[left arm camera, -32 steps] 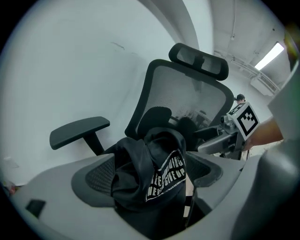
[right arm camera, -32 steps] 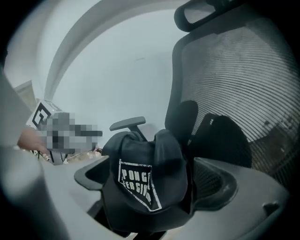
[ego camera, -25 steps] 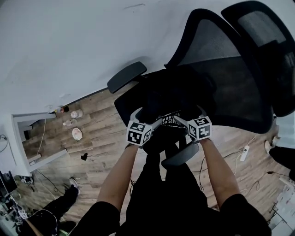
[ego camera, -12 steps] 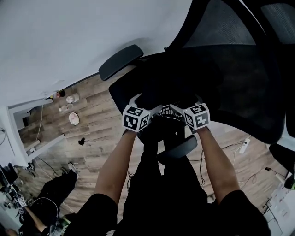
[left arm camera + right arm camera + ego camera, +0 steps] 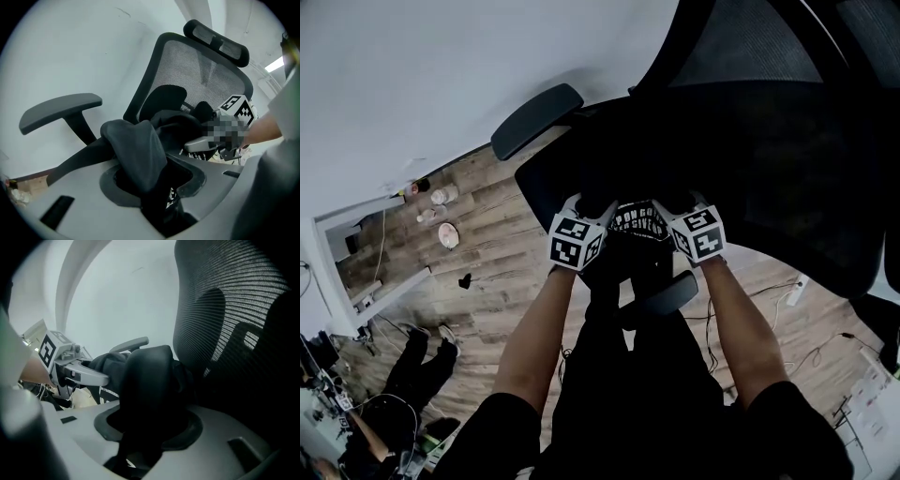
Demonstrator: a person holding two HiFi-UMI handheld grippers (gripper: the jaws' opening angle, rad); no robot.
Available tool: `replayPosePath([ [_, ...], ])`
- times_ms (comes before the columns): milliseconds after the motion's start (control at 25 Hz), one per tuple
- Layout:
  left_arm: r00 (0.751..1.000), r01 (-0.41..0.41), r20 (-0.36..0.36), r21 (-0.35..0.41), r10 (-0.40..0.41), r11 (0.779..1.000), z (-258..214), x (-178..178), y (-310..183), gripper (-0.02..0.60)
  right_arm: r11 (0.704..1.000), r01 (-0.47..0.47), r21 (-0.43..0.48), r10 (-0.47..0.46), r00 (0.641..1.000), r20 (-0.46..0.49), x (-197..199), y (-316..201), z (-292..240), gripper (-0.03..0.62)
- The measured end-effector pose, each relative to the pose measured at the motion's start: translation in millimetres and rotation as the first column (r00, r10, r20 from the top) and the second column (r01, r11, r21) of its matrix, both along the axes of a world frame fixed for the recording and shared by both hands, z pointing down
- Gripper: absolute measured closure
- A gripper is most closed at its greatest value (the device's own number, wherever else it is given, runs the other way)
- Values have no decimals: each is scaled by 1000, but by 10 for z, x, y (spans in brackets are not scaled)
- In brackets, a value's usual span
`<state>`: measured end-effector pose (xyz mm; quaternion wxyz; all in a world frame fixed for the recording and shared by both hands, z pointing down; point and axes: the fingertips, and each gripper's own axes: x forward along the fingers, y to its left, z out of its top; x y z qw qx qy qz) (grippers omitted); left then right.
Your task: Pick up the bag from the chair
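Grasp made: left gripper (image 5: 592,208) and right gripper (image 5: 677,208) each pinch bag (image 5: 639,223) fabric at chair's (image 5: 769,141) six o'clock; next, lift evenly.

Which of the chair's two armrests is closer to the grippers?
The near armrest, between the person's forearms below the right gripper; the other armrest sits far left.

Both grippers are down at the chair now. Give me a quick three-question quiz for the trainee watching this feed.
1. True or false: the left gripper is open and clear of the bag.
2. What is the right gripper shut on? A) nothing B) black bag fabric C) the left gripper
3. Fill in: in the head view, the bag's white lettering shows between the two ____.
Key: 1 false, it is shut on bag fabric; 2 B; 3 grippers.
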<state>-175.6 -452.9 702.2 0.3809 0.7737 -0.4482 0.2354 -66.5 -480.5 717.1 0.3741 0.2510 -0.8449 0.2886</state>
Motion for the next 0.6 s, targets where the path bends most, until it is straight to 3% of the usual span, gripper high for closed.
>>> replayPosePath([
  [320,1000,-14,-27,54,15,998,-213,77,26,505,998,5,60,-5,1000,1,-28,52,-168,518],
  [600,997,-66,-19,159,70,985,-688,152,79,534,992,-36,124,32,999,29,-16,129,-530,540],
])
